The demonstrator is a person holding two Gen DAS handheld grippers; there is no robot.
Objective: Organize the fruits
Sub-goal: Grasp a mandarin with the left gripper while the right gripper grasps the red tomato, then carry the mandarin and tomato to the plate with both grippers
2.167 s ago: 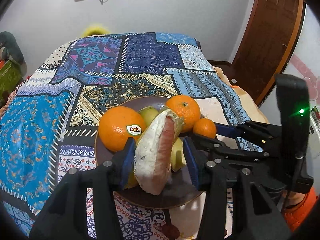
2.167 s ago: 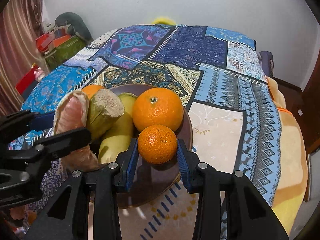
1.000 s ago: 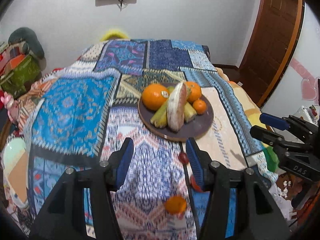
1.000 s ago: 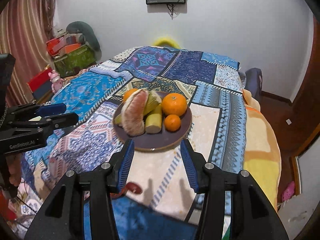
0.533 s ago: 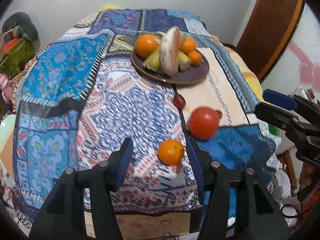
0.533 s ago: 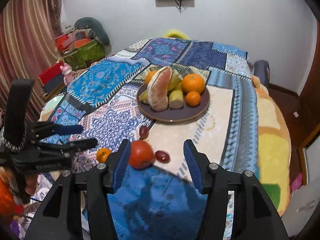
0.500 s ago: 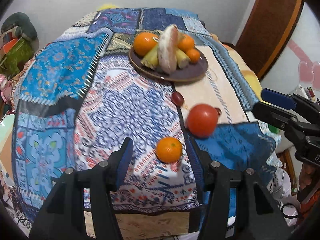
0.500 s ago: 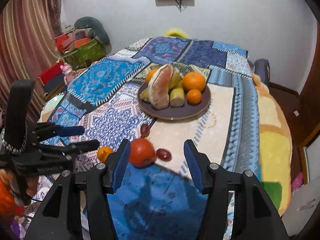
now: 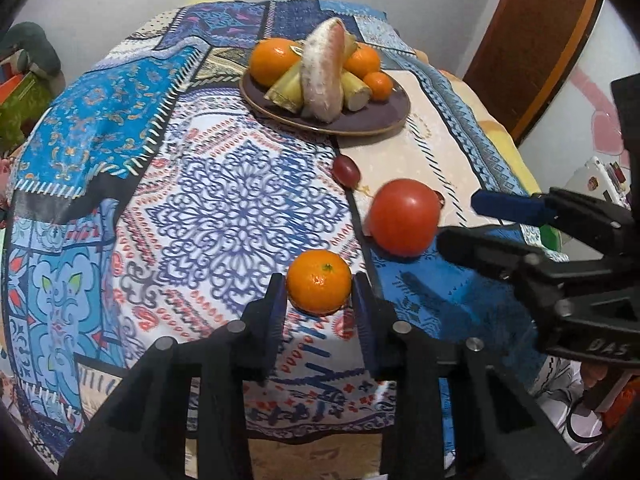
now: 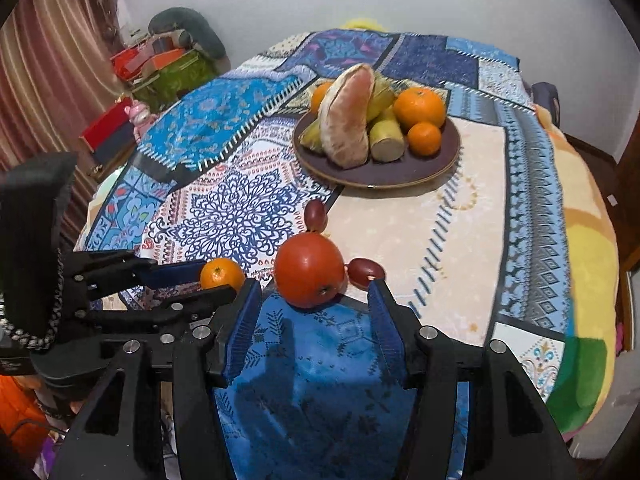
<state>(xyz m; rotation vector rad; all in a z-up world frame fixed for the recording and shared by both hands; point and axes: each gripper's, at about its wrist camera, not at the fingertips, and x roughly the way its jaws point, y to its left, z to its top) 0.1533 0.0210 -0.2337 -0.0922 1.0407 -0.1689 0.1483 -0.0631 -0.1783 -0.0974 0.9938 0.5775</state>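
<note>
A small mandarin (image 9: 319, 282) lies on the patterned cloth near the front edge. My left gripper (image 9: 319, 294) is closing on it, and both pads touch its sides. The right wrist view shows the same mandarin (image 10: 222, 274) between the left gripper's (image 10: 219, 280) fingers. A red tomato (image 10: 308, 276) sits just ahead of my right gripper (image 10: 313, 294), whose jaws stand open and wider than the fruit. Further back, a dark plate (image 9: 384, 120) holds oranges, a small mandarin, a pomelo wedge and pale green stalk pieces. From the left wrist, the right gripper (image 9: 476, 224) is beside the tomato (image 9: 402, 222).
Two dark red grapes lie loose: one grape (image 10: 316, 214) behind the tomato, another grape (image 10: 364, 270) at its right. The cloth's front edge (image 9: 320, 436) drops off just below the mandarin. Boxes and bags (image 10: 160, 64) are piled at the left wall. A wooden door (image 9: 532, 40) stands at the right.
Both grippers have come lower and closer to the loose fruit. The left jaws have narrowed onto the mandarin. The right gripper has drawn up to the tomato.
</note>
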